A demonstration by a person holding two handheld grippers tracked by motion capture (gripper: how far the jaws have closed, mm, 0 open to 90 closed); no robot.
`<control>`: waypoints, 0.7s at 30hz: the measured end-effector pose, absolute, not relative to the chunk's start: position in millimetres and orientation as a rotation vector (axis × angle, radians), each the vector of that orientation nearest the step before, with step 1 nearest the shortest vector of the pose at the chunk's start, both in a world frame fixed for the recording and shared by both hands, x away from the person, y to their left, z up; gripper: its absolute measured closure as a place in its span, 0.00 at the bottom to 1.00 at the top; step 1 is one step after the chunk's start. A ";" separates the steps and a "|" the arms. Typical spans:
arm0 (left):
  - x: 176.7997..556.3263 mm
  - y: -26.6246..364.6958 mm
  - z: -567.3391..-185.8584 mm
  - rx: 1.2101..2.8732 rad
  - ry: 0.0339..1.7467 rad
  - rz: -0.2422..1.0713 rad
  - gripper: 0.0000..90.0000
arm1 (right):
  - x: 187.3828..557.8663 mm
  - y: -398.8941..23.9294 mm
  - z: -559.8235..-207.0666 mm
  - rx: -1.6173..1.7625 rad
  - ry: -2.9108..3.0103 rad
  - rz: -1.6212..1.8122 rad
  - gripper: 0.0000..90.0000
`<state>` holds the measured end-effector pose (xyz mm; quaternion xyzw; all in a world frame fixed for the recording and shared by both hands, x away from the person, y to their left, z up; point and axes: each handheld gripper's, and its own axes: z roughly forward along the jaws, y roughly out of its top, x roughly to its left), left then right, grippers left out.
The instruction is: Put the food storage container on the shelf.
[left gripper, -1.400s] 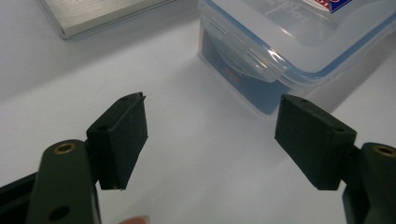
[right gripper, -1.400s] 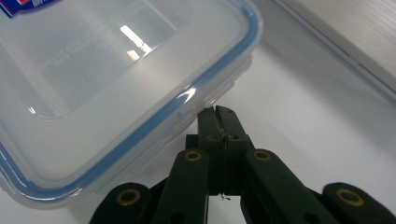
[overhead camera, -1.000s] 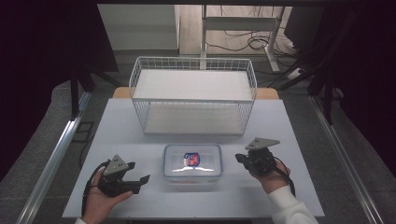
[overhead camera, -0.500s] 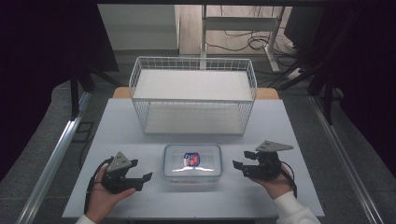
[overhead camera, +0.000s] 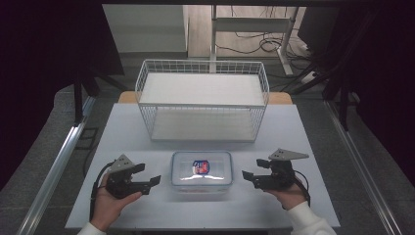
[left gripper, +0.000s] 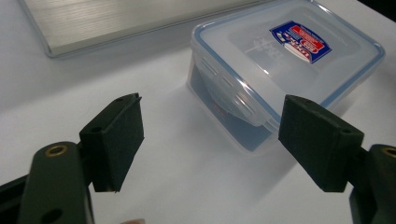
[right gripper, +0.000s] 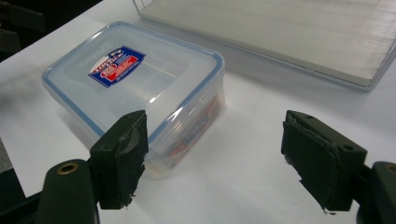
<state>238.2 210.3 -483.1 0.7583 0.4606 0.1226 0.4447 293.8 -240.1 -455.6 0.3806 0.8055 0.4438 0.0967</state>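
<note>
A lidded plastic container [overhead camera: 201, 169] is seen near the front edge of the white table [overhead camera: 147, 142], untouched; the left gripper [overhead camera: 150, 178] and right gripper [overhead camera: 248, 172], jaws just opened wide and empty, are held beside it; the wire basket [overhead camera: 202, 102] behind remains unfilled.

The box [overhead camera: 201, 169] in front of me is clear, glossy plastic, its lid smooth with a blue seal line and a shiny printed sticker [overhead camera: 200, 166]. It sits on a matt white counter [overhead camera: 147, 210]. Behind the box, the basket [overhead camera: 203, 100] is thin white-coated wire over brushed, pale metal shelves. My tongs' pads [left gripper: 114, 140] are matt black foam, roughened at the edges.
</note>
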 end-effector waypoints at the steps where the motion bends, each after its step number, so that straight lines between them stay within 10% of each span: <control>1: 238.8 210.3 -483.1 1.871 1.149 0.301 0.24 | 294.4 -239.6 -454.9 1.131 2.384 1.322 0.25; 21: 277.2 189.4 -476.6 1.753 1.243 0.078 0.18 | 300.8 -222.7 -446.3 1.115 2.394 1.355 0.25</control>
